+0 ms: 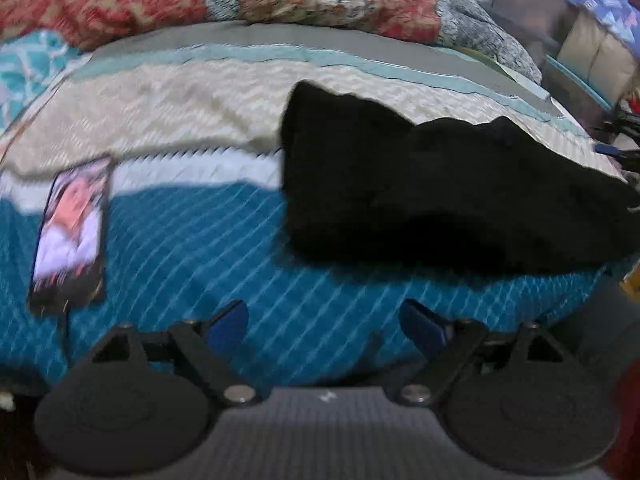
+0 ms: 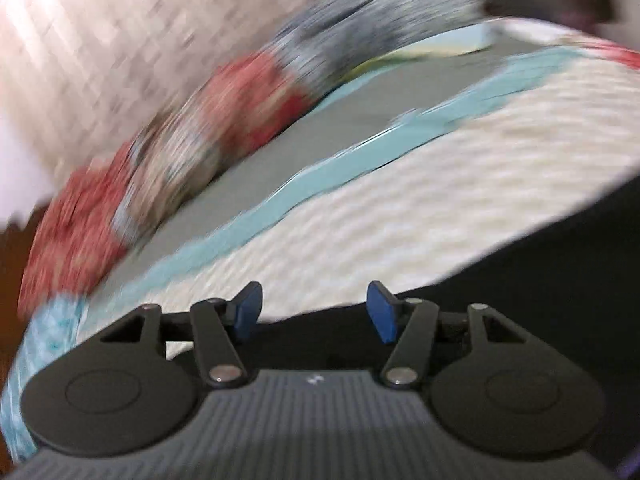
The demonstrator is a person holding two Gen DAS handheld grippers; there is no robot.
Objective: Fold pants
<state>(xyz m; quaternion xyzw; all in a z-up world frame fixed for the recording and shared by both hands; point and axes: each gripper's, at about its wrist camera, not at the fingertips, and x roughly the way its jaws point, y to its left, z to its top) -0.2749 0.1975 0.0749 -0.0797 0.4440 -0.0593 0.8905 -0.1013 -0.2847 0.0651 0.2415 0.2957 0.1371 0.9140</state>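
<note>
Left wrist view: the black pants (image 1: 440, 196) lie on the bed (image 1: 192, 240), gathered into a compact dark bundle on the right part of the bedspread, straddling the line where the blue quilted band meets the cream band. The outline is lumpy, with two raised humps along the far edge, and the near edge is uneven. The fabric is too dark to tell how many layers lie one over another. The left tool (image 1: 323, 322) hangs above the blue band, near the bundle but apart from it, its two blue pads spread wide with only bedspread showing between them. A phone (image 1: 70, 232) with a lit screen lies on the bed well to the left of the pants. A red patterned quilt (image 1: 200, 0) is heaped along the far side of the bed.

Right wrist view: heavily blurred and tilted. The right tool (image 2: 316, 310) has its pads parted, with nothing pinched between them. A dark mass that appears to be the pants (image 2: 520, 280) fills the lower right of the frame, beneath and beside the tool, but blur hides whether any pad touches it.

Progress, as a judgement: the pants appear already doubled into a short stack and neither tool holds them, so the main folds seem made. What may be left is smoothing the humps, squaring the edges, or one further fold to tidy the bundle.
</note>
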